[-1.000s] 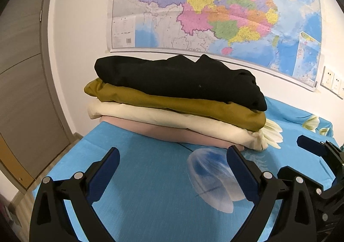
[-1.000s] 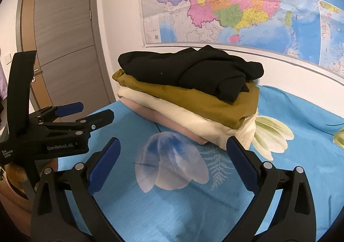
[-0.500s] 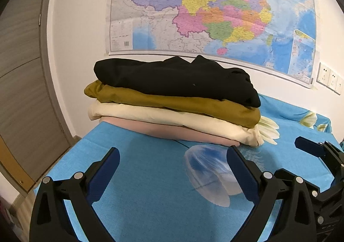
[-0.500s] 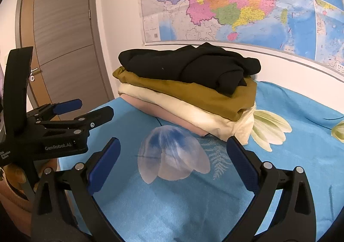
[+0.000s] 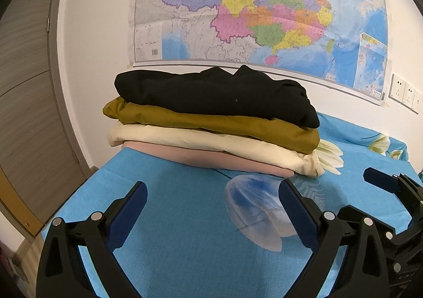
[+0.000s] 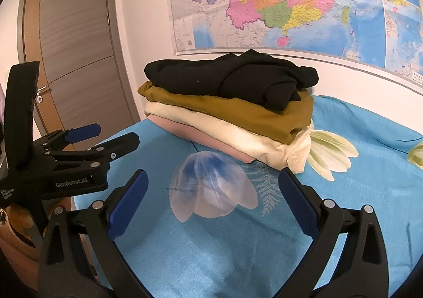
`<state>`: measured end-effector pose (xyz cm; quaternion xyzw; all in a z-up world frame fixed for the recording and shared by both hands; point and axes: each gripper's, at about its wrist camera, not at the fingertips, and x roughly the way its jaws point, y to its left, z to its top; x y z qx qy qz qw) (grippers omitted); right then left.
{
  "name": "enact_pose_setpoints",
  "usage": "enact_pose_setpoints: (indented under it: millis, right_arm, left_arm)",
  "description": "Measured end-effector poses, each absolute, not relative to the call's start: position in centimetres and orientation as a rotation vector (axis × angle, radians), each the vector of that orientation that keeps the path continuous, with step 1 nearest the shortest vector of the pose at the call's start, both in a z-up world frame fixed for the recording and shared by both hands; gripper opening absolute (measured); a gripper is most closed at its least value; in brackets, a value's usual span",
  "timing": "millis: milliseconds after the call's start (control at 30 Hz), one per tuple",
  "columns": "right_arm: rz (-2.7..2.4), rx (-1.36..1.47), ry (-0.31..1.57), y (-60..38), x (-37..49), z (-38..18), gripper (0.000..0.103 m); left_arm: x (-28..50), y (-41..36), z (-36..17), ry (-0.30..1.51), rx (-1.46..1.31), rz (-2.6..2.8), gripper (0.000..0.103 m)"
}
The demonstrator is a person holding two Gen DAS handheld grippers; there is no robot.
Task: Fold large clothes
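Note:
A stack of folded clothes rests on the blue bed sheet [image 5: 171, 218] near the wall. A black garment [image 5: 211, 94] lies on top, over an olive one [image 5: 211, 123], a cream one [image 5: 211, 143] and a pink one [image 5: 198, 156]. In the right wrist view the same pile shows the black garment [image 6: 230, 78] above the olive piece [image 6: 238, 110]. My left gripper [image 5: 212, 214] hovers open over bare sheet short of the pile, holding nothing. My right gripper [image 6: 212, 205] is open too, empty, above a printed flower. The left gripper [image 6: 100, 140] appears at left in the right wrist view.
A large colourful map [image 5: 259, 7] hangs on the white wall behind the pile. A grey wooden door [image 6: 74, 41] stands to the left. Wall sockets [image 5: 404, 93] sit at right. The bed's left edge [image 5: 87, 184] drops to the floor.
Both grippers have drawn back and tilted slightly, so the pile sits a little lower and farther in each view. Both stay open and empty; the clothes have not moved.

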<state>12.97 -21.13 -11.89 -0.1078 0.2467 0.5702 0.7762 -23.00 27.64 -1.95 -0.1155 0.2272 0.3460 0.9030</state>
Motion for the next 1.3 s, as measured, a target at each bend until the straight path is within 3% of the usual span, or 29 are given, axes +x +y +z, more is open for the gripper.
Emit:
enact_pose_setpoints:
  millis: [1300]
  right_arm:
    - [1.221, -0.214, 0.539, -21.67, 13.20, -11.91, 0.097]
  left_arm:
    - [-22.51, 27.15, -2.46, 0.490, -0.236, 0.698, 0.096]
